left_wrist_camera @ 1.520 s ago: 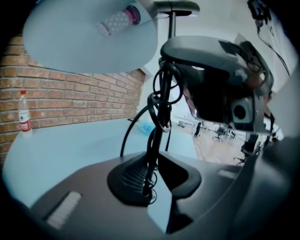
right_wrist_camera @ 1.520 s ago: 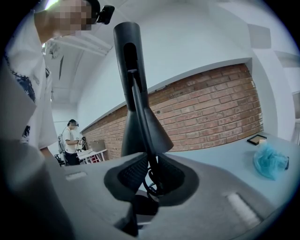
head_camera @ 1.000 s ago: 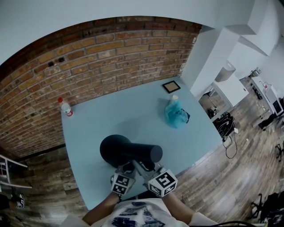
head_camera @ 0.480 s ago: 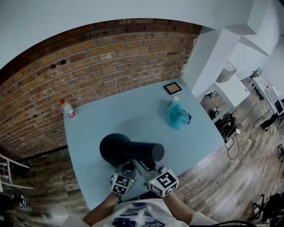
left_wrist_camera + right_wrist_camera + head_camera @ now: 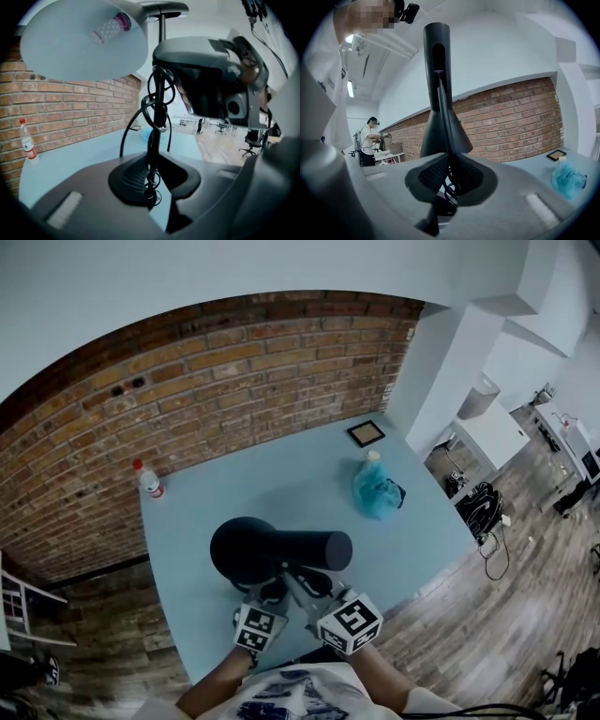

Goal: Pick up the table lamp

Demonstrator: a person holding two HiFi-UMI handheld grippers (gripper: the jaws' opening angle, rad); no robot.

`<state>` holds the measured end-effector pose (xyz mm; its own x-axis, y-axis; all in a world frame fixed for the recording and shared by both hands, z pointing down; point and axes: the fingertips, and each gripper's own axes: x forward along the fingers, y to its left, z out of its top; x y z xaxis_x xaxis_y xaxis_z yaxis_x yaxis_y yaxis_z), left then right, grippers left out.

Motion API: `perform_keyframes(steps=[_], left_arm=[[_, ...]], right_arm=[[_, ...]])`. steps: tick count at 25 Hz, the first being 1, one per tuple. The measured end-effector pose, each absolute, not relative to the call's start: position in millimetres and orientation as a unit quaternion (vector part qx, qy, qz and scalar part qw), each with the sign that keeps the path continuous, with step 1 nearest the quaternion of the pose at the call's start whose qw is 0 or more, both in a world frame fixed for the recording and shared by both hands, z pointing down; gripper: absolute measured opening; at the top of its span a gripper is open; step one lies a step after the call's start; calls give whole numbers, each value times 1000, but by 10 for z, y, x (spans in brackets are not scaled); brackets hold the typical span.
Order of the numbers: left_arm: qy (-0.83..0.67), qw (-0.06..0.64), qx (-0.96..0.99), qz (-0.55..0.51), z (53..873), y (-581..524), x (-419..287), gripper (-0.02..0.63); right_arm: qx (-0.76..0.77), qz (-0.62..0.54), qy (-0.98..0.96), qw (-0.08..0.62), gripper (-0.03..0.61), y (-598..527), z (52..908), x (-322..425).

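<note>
The blue table [image 5: 281, 474] spreads out beyond both tongs, and the black table lamp [image 5: 272, 554] sits right at their tips, its bulk running left to right across them. The left gripper [image 5: 270, 594] and right gripper [image 5: 311, 585], equally near, are both clenched on its thin stem [image 5: 153, 140].

The lamp [image 5: 272, 554] was black, the table [image 5: 281, 479] pale blue; beyond the right gripper [image 5: 311, 583], a turquoise bag [image 5: 377, 493] and red-brick wall [image 5: 234, 371].
</note>
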<state>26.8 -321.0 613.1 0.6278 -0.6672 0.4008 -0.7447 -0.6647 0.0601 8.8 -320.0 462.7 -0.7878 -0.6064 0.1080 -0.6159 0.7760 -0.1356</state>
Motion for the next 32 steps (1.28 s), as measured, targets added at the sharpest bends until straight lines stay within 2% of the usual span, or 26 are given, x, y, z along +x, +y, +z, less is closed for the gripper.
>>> perform_keyframes(steps=[14, 32], left_arm=[[-397, 86, 898, 171, 5803, -3400, 317, 54], [-401, 80, 895, 177, 5758, -3464, 347, 54]], right_arm=[[318, 66, -946, 8, 44, -3337, 4299, 157], [308, 51, -950, 11, 41, -3389, 4251, 195]])
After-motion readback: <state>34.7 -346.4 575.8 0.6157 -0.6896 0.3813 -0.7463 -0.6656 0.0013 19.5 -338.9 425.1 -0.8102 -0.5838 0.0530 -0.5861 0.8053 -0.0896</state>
